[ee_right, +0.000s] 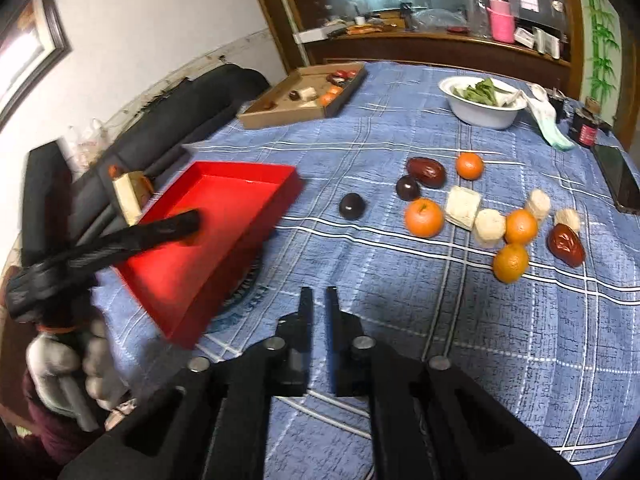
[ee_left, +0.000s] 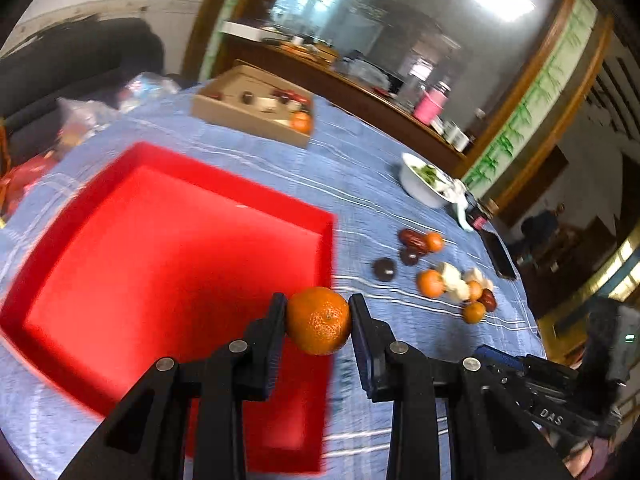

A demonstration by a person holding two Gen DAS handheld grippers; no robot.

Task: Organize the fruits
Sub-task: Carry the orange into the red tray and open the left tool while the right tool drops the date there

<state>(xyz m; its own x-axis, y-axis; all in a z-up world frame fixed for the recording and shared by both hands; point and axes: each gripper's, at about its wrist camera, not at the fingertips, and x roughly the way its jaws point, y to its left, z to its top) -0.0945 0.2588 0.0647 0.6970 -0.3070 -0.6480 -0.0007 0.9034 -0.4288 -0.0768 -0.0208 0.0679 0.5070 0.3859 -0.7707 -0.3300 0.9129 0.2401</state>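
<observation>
My left gripper (ee_left: pixel 319 307) is shut on a tangerine (ee_left: pixel 319 321) and holds it above the near right edge of the red tray (ee_left: pixel 160 248). In the right wrist view the left gripper (ee_right: pixel 188 220) hangs over the red tray (ee_right: pixel 224 236). My right gripper (ee_right: pixel 319 300) is shut and empty above the blue cloth. Loose fruits lie on the cloth to the right: several tangerines (ee_right: pixel 424 218), red dates (ee_right: pixel 426 172), dark plums (ee_right: pixel 352 206) and pale blocks (ee_right: pixel 462 206). The same group (ee_left: pixel 432 282) shows in the left wrist view.
A cardboard box (ee_right: pixel 304 96) with a few fruits stands at the far side of the table. A white bowl of greens (ee_right: pixel 482 98), a dark jar (ee_right: pixel 584 128) and a phone (ee_right: pixel 618 178) sit at the right. A dark sofa (ee_right: pixel 160 120) lies beyond the left edge.
</observation>
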